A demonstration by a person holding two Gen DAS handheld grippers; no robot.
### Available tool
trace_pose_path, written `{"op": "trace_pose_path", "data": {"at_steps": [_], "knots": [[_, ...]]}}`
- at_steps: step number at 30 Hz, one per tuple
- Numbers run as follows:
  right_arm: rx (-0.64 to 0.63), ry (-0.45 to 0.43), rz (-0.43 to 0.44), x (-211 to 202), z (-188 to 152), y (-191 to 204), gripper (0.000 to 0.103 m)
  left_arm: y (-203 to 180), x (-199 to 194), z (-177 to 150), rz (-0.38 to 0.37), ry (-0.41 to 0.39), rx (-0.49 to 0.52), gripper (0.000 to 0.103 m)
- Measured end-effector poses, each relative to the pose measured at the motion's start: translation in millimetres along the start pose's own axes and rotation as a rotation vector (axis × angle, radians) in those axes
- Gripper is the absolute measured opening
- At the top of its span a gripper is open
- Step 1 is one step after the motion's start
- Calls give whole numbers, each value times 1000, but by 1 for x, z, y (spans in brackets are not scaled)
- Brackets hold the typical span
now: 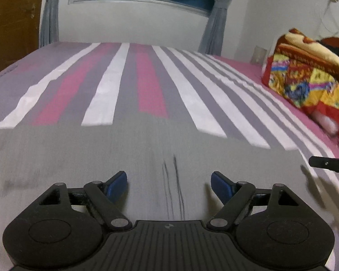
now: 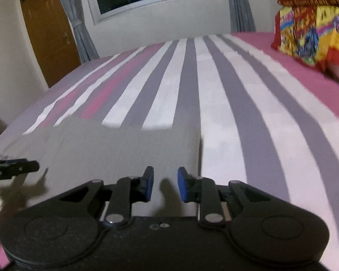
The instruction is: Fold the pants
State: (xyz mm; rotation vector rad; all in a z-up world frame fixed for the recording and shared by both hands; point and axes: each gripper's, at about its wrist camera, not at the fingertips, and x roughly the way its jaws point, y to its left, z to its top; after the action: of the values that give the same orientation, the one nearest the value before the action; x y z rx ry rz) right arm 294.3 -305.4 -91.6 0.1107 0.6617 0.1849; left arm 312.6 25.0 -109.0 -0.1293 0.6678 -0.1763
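Observation:
Grey pants (image 1: 115, 153) lie flat on the striped bed, with a dark seam line near the middle; they also show in the right wrist view (image 2: 124, 149), with a straight right edge. My left gripper (image 1: 168, 186) is wide open and empty just above the pants. My right gripper (image 2: 165, 186) is partly open and empty above the pants near that right edge. The right gripper's tip (image 1: 327, 164) shows at the right edge of the left view; the left gripper's tip (image 2: 13, 168) shows at the left edge of the right view.
The bed sheet (image 1: 205, 103) has pink, white and grey stripes. A colourful folded blanket (image 1: 305, 76) sits at the right; it also shows in the right wrist view (image 2: 311, 29). A window and curtains are behind the bed, and a brown door (image 2: 49, 33) at the left.

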Motion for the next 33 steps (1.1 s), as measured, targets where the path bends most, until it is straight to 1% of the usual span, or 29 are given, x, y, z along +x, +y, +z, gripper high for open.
{"op": "trace_pose_path", "data": {"at_steps": [2,3,4,5,6,8,12,13,17,23,26,30,33], "knots": [[18,-8,-17,15,14,-4,23,3,20,11,-2,24,-21,81],[36,-1,-18,25,20,-8,23,5,32,11,14,68,-27,81],[48,23,-24,37,22,-11,22,6,46,8,25,128,-33,81],[50,70,-51,49,20,-12,24,7,51,4,23,121,-40,86],[55,112,-69,61,15,-15,26,7,51,0,21,105,-34,88],[65,106,-55,66,10,-19,29,3,50,-4,26,96,-3,89],[70,102,-44,59,5,-21,29,1,43,-7,27,94,1,90],[68,104,-44,57,5,-19,31,0,41,-6,28,99,4,90],[41,127,-56,53,4,-15,33,-2,29,-9,30,112,20,90],[27,149,-67,40,-4,-9,35,-3,9,-24,35,122,30,91],[21,162,-69,30,-7,-7,38,-7,-3,-33,54,134,58,91],[31,168,-63,11,-21,-6,39,-9,-22,-44,66,129,77,91],[12,184,-40,-4,-37,-3,40,-3,-41,-54,62,100,65,92]]}}
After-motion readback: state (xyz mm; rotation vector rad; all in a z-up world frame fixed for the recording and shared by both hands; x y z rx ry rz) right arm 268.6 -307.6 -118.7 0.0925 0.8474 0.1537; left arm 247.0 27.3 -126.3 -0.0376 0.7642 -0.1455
